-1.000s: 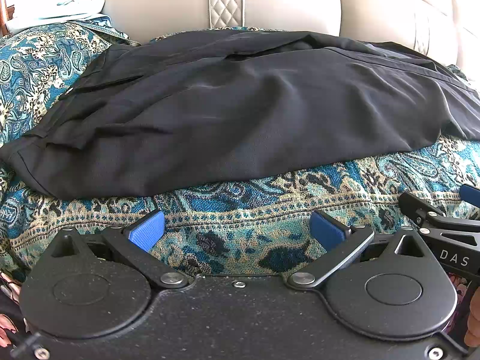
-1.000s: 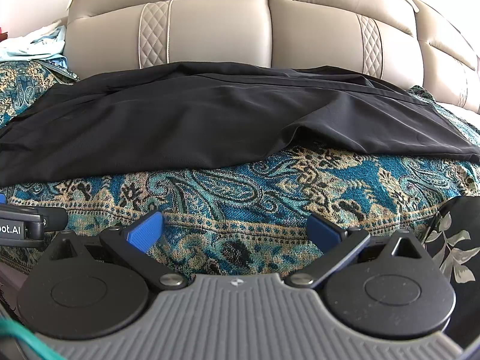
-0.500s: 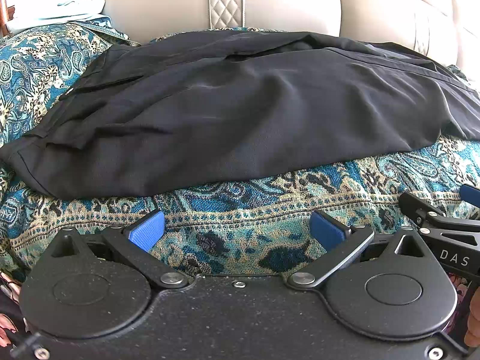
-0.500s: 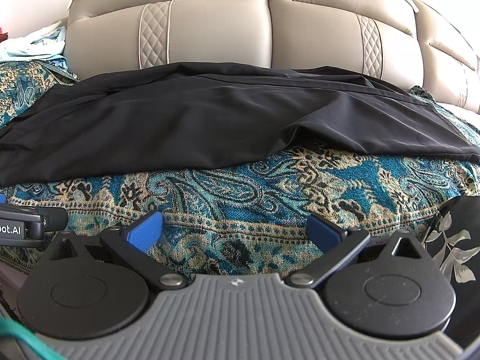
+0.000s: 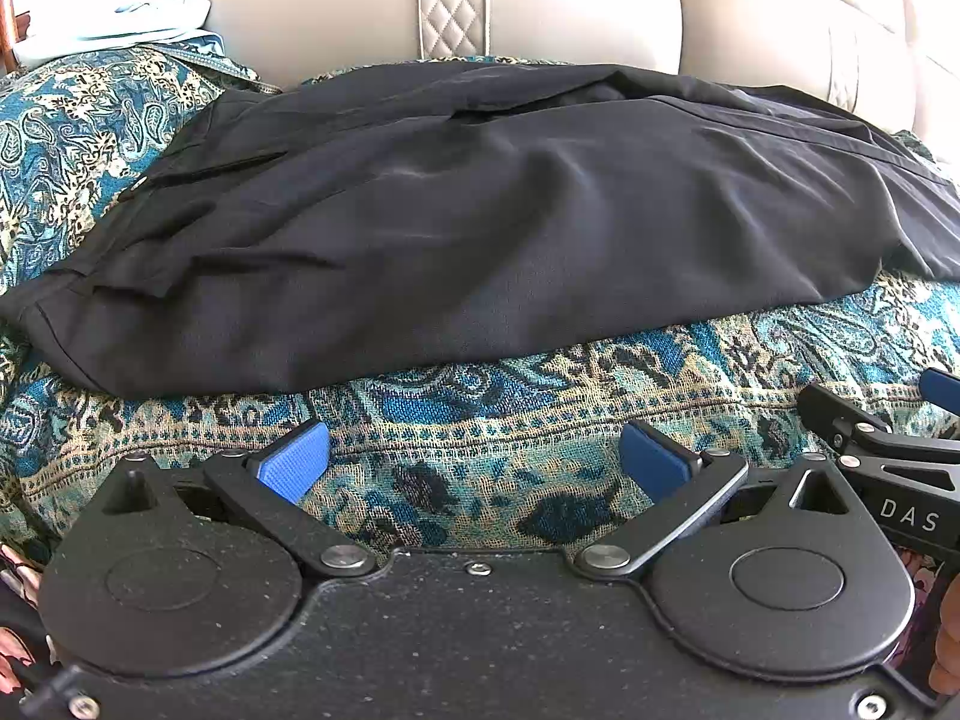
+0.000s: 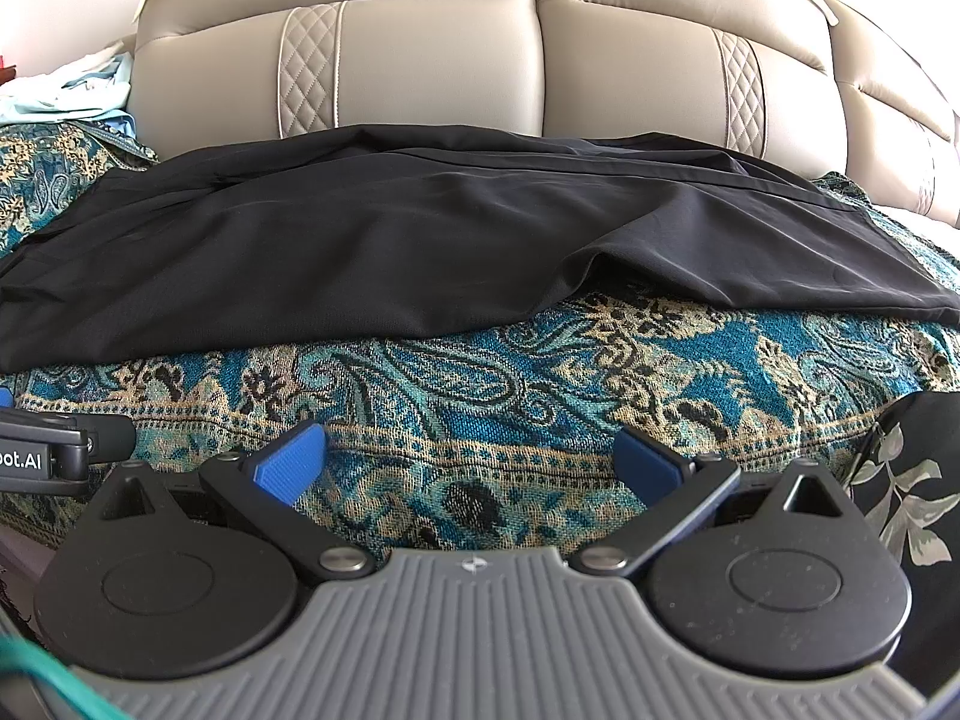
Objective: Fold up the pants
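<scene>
While both my tools sit idle, black pants (image 5: 480, 228) lie ahead, untouched.
My left gripper (image 5: 474, 465) and right gripper (image 6: 471, 462) hold their jaws spread wide over the paisley cover (image 6: 480, 384), pants just beyond their fingertips.

Black pants (image 5: 480, 228), teal-and-gold paisley throw (image 6: 480, 378), beige quilted sofa back (image 6: 420, 72), blue fingertips (image 5: 291, 468)

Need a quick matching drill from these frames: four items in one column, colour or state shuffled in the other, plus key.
Items:
1. pants
2. blanket
3. sofa backrest
4. left gripper

Descriptions:
A. beige leather, quilted strips
B. open, holding nothing
C. black, spread out flat
D. teal paisley pattern

Pairs: 1-C, 2-D, 3-A, 4-B
</scene>
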Motion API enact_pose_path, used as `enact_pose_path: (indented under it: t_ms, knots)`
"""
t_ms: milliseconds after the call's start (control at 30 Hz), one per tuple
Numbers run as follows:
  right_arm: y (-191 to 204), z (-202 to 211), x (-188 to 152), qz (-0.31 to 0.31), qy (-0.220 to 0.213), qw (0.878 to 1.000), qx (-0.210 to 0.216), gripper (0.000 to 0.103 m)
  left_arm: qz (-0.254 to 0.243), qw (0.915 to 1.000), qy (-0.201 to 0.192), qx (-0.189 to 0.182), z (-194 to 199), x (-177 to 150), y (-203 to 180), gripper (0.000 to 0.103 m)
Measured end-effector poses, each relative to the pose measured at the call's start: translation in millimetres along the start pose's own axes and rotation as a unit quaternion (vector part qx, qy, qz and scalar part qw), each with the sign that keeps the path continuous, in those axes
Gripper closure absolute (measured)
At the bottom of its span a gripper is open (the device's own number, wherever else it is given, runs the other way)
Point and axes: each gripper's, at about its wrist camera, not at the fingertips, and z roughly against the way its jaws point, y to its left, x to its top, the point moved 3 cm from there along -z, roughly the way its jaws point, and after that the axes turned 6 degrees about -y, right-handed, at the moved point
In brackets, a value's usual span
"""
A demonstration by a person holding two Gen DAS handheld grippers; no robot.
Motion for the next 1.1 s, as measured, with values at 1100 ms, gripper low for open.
enact_pose_path:
  t_ms: [1100]
  knots:
    - [-0.4, 0.7, -0.1, 0.001, -0.001, 1.0, 0.002, 0.0, 0.0, 1.0, -0.001, 0.0, 0.0, 0.1, 0.0, 0.0]
